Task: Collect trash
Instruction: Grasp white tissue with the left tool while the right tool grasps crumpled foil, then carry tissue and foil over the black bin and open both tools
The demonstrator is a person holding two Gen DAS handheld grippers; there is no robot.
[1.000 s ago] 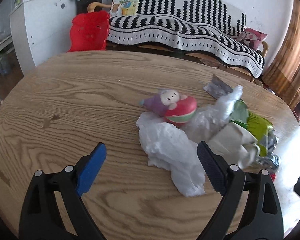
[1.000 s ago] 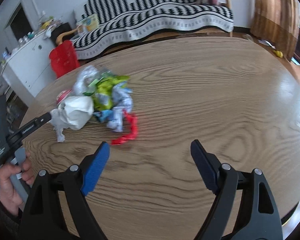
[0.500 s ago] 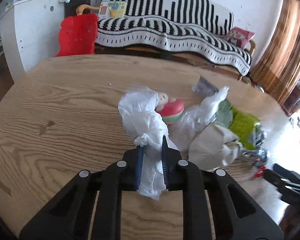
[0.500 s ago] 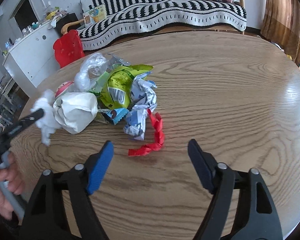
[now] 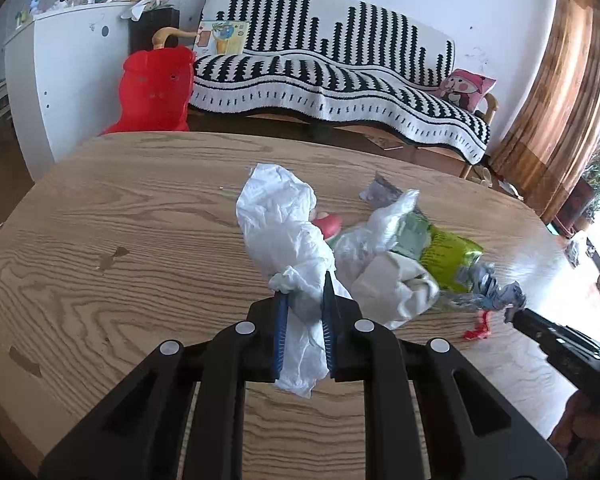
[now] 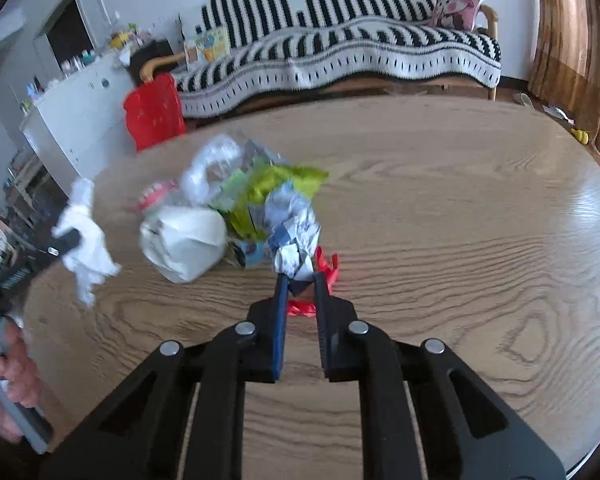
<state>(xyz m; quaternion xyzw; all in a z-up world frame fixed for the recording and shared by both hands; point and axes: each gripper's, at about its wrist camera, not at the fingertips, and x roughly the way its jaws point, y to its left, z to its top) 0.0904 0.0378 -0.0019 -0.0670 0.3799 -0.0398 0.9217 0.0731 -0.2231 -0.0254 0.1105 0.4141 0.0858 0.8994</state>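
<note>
My left gripper (image 5: 303,292) is shut on a crumpled white tissue (image 5: 284,224) and holds it lifted above the wooden table (image 5: 120,208); it also shows in the right wrist view (image 6: 85,236). My right gripper (image 6: 300,278) is shut on a crumpled blue-and-white wrapper (image 6: 294,228) at the edge of the trash pile. The pile holds a white paper wad (image 6: 184,236), a green snack bag (image 6: 276,188), clear plastic (image 6: 212,164) and a red ribbon (image 6: 324,268).
A red-and-pink toy (image 5: 329,224) lies behind the tissue. A grey foil scrap (image 5: 378,192) lies farther back. Beyond the table stand a red plastic chair (image 5: 156,88), a white cabinet (image 5: 72,76) and a striped sofa (image 5: 332,76).
My left gripper closed on the white tissue and lifted it off the table. My right gripper moved in to the pile and closed on the blue-and-white wrapper.
</note>
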